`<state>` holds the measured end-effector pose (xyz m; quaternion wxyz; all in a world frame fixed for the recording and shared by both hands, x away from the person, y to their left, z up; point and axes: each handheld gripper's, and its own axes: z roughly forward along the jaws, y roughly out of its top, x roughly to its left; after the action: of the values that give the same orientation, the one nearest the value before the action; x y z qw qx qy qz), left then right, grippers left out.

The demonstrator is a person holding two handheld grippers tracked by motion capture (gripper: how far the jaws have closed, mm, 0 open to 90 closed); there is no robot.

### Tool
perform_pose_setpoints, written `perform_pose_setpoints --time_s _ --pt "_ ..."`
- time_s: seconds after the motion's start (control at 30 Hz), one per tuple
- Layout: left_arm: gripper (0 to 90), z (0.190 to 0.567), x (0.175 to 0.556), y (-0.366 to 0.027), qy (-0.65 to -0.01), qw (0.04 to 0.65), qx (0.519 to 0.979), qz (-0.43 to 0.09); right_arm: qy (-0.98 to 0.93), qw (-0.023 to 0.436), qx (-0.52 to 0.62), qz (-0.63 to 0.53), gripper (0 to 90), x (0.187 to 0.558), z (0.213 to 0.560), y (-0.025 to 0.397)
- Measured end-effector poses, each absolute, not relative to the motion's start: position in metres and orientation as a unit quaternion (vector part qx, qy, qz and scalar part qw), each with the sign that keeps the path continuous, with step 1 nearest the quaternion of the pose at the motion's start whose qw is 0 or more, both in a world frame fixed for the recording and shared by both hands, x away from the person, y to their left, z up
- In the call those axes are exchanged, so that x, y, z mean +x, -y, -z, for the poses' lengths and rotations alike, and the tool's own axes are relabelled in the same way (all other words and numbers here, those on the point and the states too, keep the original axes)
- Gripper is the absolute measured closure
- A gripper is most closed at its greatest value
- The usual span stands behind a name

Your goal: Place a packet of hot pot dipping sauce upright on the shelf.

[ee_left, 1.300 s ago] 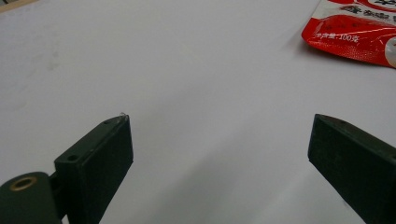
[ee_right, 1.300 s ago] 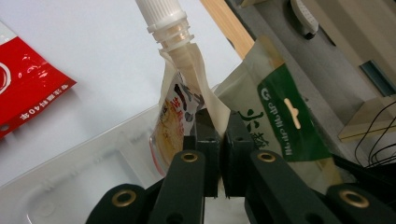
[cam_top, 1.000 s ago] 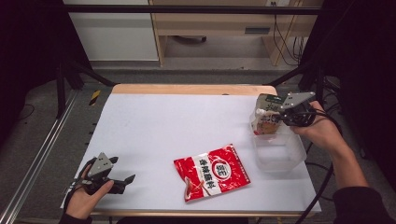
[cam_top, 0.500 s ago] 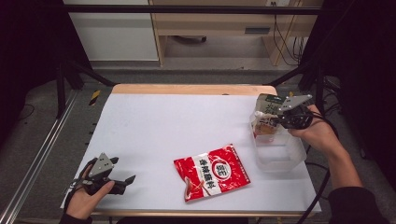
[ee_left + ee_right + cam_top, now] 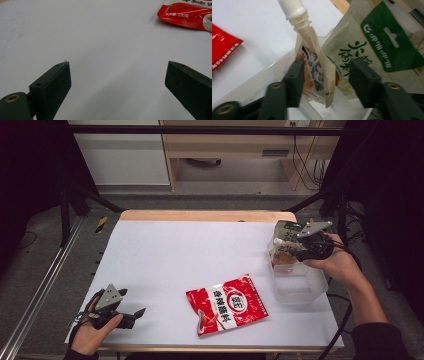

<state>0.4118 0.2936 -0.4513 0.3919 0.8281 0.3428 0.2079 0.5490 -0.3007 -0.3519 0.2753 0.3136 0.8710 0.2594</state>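
1. Clear plastic is the landmark here: the bin (image 5: 296, 285) stands at the table's (image 5: 190, 250) right edge, and the right gripper (image 5: 296, 254) hovers over its far end with the spouted pouch (image 5: 314, 62) between its jaws.
2. The right gripper's jaws stand apart around the spouted pouch; the left-hand jaw in the right gripper view looks to be against it, the other clear of it, so I judge this the letting-go step.
3. To do it well, keep the spouted pouch low inside the bin, beside the green-labelled bag (image 5: 372, 50) leaning at the bin's far wall, and draw the jaws straight up and back so neither snags it.
4. The spouted pouch stands nearly upright, long axis vertical, its white cap (image 5: 292, 8) topmost and tipped slightly toward the open table.
5. The red packet (image 5: 227, 303) lies flat, left of the bin.
6. Far left of the bin, the left gripper (image 5: 134, 316) rests on the table, jaws wide apart and holding nothing.
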Motion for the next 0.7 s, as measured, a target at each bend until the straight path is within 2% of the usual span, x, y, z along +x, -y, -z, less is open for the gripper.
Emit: perform_pose_setpoints --time_s 0.17,0.2,0.5,0.7 --pt "6.6 0.452 0.412 -0.292 -0.340 0.389 0.831 -0.207 -0.857 0.298 0.328 -0.262 18.8 0.547 0.341 0.299" --pt "6.6 0.451 0.412 -0.292 -0.341 0.390 0.830 -0.208 -0.855 0.301 0.332 -0.261 17.4 0.545 0.339 0.298" --pt "6.7 0.451 0.410 -0.289 -0.342 0.395 0.828 -0.206 -0.842 0.317 0.309 -0.308 11.1 0.512 0.313 0.286" --pt "6.6 0.453 0.411 -0.289 -0.342 0.394 0.829 -0.200 -0.833 0.359 0.278 -0.315 12.0 0.488 0.296 0.257"
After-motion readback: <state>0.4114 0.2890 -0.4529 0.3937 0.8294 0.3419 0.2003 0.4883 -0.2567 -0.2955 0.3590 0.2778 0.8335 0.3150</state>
